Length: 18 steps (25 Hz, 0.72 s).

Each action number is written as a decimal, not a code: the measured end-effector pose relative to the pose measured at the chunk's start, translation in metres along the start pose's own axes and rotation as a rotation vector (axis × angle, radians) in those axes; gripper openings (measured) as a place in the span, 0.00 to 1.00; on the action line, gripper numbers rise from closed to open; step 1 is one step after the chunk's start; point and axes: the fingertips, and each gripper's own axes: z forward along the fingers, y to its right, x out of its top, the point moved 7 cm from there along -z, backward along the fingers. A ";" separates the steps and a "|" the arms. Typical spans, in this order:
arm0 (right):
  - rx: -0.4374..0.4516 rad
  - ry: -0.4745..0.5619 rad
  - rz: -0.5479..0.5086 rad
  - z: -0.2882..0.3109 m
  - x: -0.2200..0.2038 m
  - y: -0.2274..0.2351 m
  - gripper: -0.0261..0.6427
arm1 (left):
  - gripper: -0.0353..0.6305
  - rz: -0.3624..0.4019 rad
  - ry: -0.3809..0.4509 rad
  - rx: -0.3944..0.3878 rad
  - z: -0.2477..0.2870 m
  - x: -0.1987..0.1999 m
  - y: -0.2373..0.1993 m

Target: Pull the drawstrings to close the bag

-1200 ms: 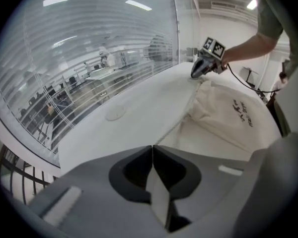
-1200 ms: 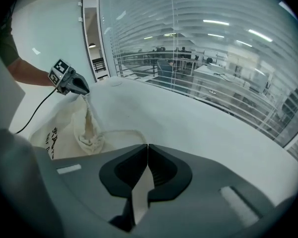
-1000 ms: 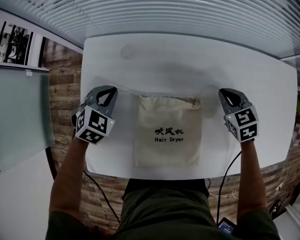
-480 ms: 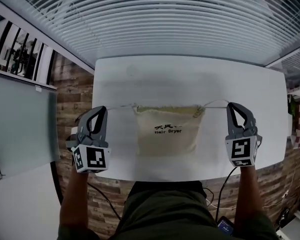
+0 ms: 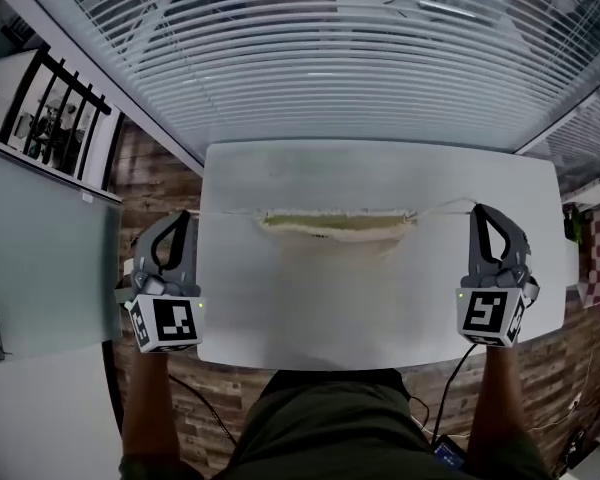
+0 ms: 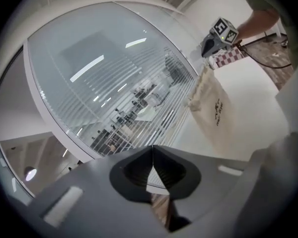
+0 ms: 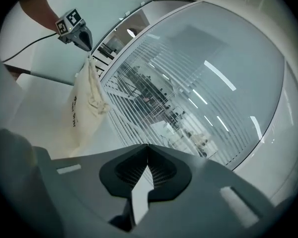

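- Both of my tongs have moved outward and the bag has come up off the desk since a second ago. It lay flat with its print facing up then. Now it hangs between the tongs and I look down on its top edge.
- Below both tongs lies the white desk, with nothing else on it that I can make out.
- Midway between the tongs hangs the cream bag, with its body dropping away toward the desk. Its mouth shows as a long flat slit, pressed together but not gathered into a bunch.
- My left tongs are closed, tips meeting, and the right tongs are closed the same way. They are well apart, out near the two side edges of the desk.
- A thin left drawstring runs from the bag's near corner to the left tips, and a right drawstring runs from the other corner to the right tips. Both cords look taut. From each gripper view the bag hangs from the tips of the opposite tongs, so I judge each pair is pinching its own cord.
- I judge the pull is under way but not finished. Next I would draw the tongs further apart at an even height, holding firm so neither cord slips, until the mouth puckers shut.
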 end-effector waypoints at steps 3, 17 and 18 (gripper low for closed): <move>-0.050 0.012 -0.005 -0.007 0.003 0.008 0.06 | 0.07 0.014 0.011 0.041 -0.006 0.001 -0.010; -0.150 0.010 0.051 -0.018 -0.009 0.051 0.06 | 0.07 -0.044 0.011 0.152 -0.019 -0.007 -0.064; -0.153 0.013 0.052 -0.020 -0.008 0.053 0.06 | 0.07 -0.050 0.009 0.159 -0.020 -0.008 -0.066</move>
